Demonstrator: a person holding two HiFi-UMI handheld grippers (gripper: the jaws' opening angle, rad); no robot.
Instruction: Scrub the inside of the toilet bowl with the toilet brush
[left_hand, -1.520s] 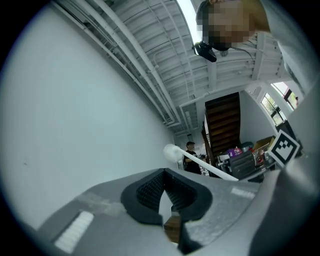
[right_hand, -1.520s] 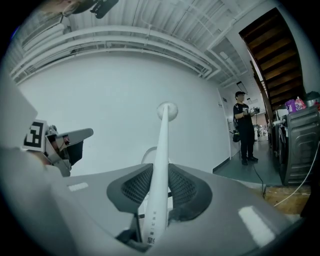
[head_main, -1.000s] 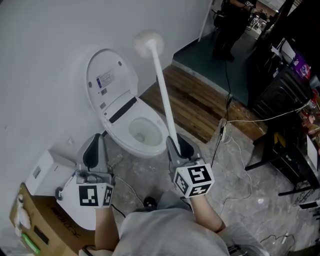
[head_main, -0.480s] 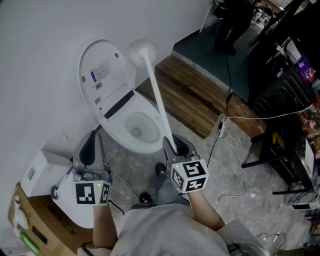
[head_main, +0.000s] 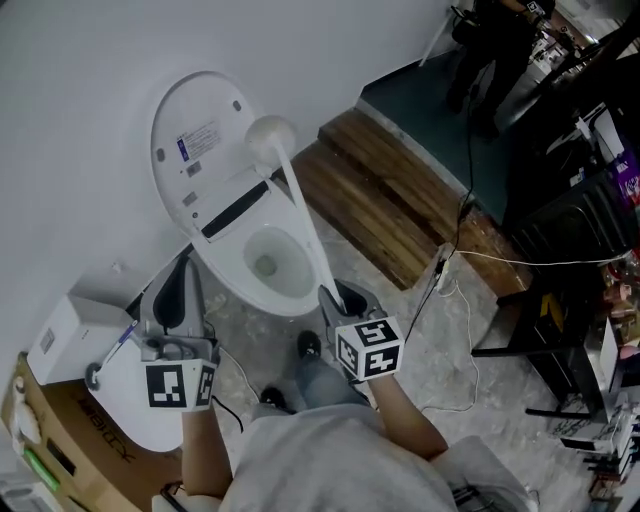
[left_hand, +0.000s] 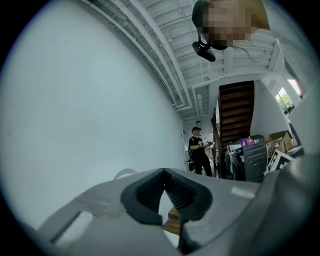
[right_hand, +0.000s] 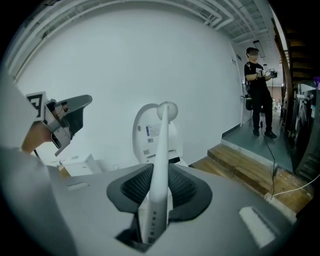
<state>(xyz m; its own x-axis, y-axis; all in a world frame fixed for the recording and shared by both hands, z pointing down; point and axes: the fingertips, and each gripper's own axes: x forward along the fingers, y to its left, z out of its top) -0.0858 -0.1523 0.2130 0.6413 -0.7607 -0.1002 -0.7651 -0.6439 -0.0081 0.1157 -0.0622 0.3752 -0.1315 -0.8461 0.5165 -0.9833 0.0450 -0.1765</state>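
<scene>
A white toilet (head_main: 262, 292) stands against the wall with its lid (head_main: 196, 137) raised and the bowl (head_main: 268, 262) uncovered. My right gripper (head_main: 335, 296) is shut on the handle of a white toilet brush (head_main: 298, 213), whose round head (head_main: 269, 133) hangs in the air in front of the lid, above the back of the seat. In the right gripper view the brush handle (right_hand: 159, 175) runs up between the pads to the head (right_hand: 167, 110), with the toilet lid (right_hand: 150, 132) behind. My left gripper (head_main: 176, 288) is shut on nothing, left of the bowl; its jaws (left_hand: 164, 197) point up at the wall.
A white box (head_main: 70, 335) and a cardboard carton (head_main: 60, 440) sit at the left. A wooden step (head_main: 390, 205) lies right of the toilet, with cables (head_main: 470, 262) on the stone floor. A person (right_hand: 260, 90) stands at the far right beside dark furniture (head_main: 580, 240).
The brush head has swung down and left, from beside the lid's top edge to in front of the lid. Both grippers stay closed, and the view has shifted a little.
</scene>
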